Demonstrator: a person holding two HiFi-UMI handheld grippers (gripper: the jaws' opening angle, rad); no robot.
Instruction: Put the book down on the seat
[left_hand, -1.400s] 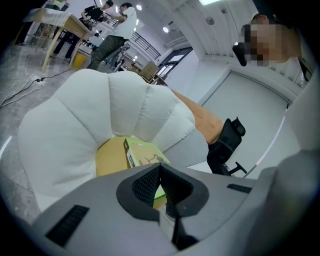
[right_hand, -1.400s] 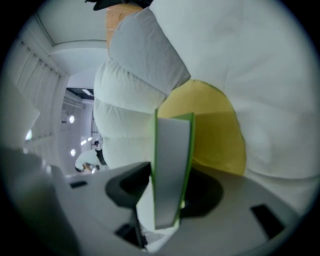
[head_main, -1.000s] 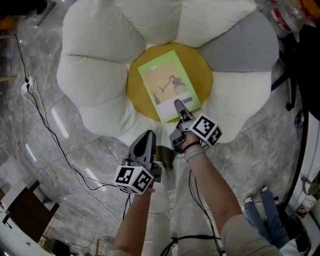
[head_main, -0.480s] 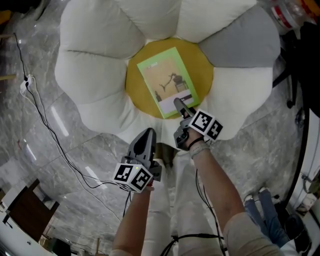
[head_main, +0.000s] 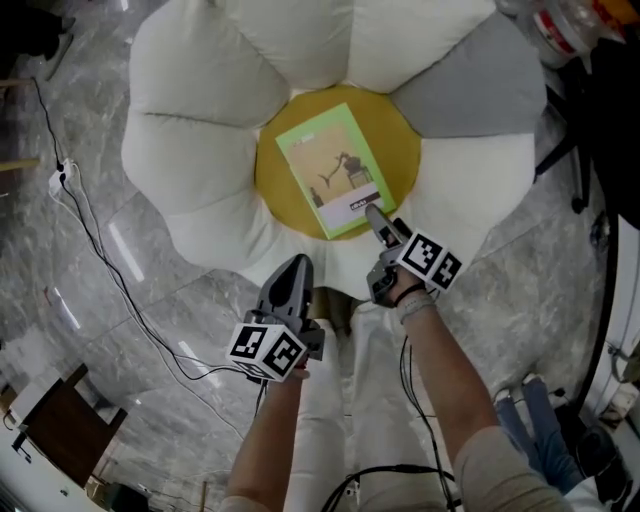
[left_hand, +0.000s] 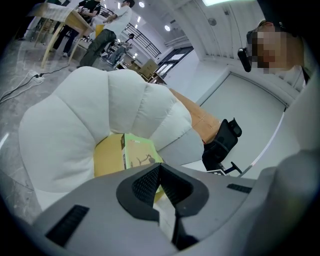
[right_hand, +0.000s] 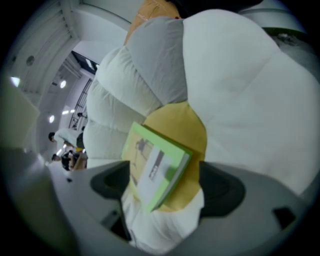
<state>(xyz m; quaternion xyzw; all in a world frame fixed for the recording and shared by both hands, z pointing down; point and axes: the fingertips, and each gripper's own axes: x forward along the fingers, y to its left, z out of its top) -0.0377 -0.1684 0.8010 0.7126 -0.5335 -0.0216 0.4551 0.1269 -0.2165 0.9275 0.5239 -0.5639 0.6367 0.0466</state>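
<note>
1. The seat (head_main: 190, 150) is a flower-shaped cushion on the floor, with puffy white petals, one grey petal (head_main: 475, 85) and a flat yellow centre (head_main: 275, 190).
2. The book (head_main: 333, 170) lies flat on the yellow centre with its green cover up, turned at a slant to the petals.
3. The right gripper (head_main: 380, 220) points down at the book's near edge. Its jaws have just been opening and now stand wide. The book shows between them, but neither pad presses on it.
4. The left gripper (head_main: 294, 272) hangs over the near petals, short of the book, with its fingers pressed together on nothing.
5. The floor (head_main: 170, 310) is glossy grey marble. A thin black cable (head_main: 100, 250) trails across it to the left of the seat.
6. Behind the seat stand a black office chair (left_hand: 222, 142) and a pale wall, and further back people stand (left_hand: 100, 35) by tables under ceiling lights.
</note>
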